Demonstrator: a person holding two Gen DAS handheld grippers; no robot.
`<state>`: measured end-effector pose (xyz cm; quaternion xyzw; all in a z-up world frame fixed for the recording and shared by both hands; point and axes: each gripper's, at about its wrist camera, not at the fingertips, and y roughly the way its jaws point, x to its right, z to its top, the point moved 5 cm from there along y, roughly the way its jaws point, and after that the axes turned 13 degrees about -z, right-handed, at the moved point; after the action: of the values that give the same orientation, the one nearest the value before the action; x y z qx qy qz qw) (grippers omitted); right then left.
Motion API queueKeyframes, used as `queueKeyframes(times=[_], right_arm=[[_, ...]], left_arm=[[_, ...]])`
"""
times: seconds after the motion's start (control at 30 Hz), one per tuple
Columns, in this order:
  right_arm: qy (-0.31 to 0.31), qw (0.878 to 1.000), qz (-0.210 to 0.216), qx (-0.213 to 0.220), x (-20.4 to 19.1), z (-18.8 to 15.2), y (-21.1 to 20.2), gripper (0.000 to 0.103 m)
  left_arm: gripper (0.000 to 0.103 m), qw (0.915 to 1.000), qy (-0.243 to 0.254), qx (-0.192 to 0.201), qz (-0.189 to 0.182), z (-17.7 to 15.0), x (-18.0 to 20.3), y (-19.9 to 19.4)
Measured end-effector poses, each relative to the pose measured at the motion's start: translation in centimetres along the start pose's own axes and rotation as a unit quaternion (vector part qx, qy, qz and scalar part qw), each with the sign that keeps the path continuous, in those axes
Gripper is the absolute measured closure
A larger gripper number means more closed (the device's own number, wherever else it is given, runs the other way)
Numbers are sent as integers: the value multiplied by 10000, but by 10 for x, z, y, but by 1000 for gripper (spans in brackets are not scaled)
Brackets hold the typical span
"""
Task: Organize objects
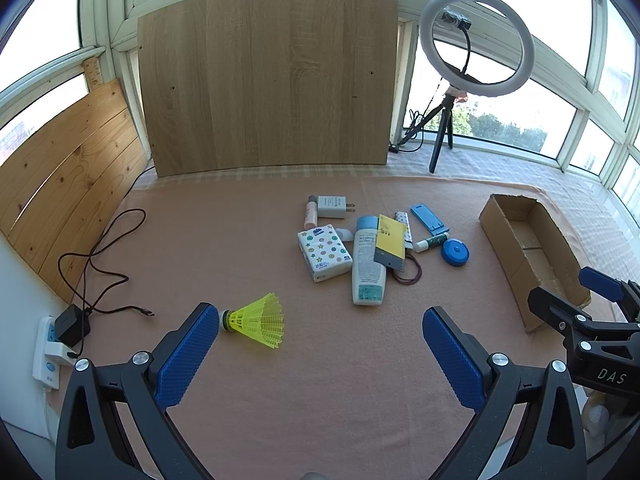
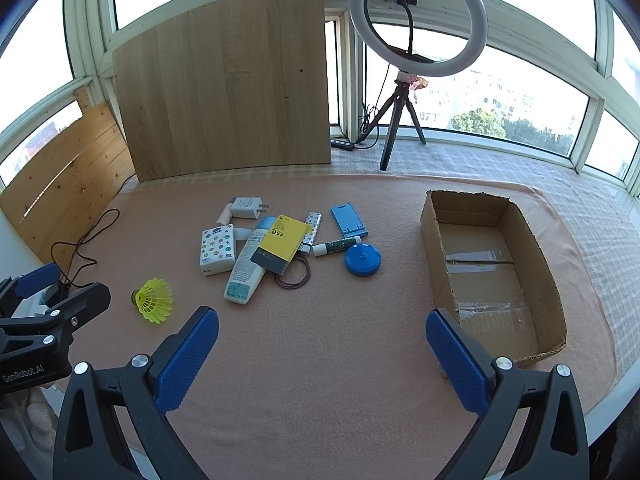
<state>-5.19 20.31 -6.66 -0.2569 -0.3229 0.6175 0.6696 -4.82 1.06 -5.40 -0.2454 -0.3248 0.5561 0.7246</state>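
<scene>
Left gripper point(image 1: 320, 344) wide, holding nothing; shuttlecock point(image 1: 258, 321) lies on its side just off the left finger. Right gripper point(image 2: 322, 346) also wide and empty, box point(image 2: 532, 248) at its right. Pile mid-tabletop point(image 2: 320, 380): lotion tube point(image 2: 245, 268), tissue pack point(image 2: 217, 249), yellow card point(image 2: 282, 249), blue disc point(image 2: 363, 260), charger point(image 2: 247, 208), well apart from box

My tool pads point(image 1: 188, 360) are blue; the shuttlecock point(image 1: 260, 322) neon yellow, the tissue pack point(image 1: 324, 252) white with coloured stars, the cloth point(image 1: 320, 380) peach.
</scene>
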Motion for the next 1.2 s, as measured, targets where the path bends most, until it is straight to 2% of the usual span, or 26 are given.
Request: queueKeyframes(times=[1.2], right_arm=[[-9,10000,17,-17,0,-1,3,1]], left_arm=[[0,10000,22,-45,-10,4,-3,5]])
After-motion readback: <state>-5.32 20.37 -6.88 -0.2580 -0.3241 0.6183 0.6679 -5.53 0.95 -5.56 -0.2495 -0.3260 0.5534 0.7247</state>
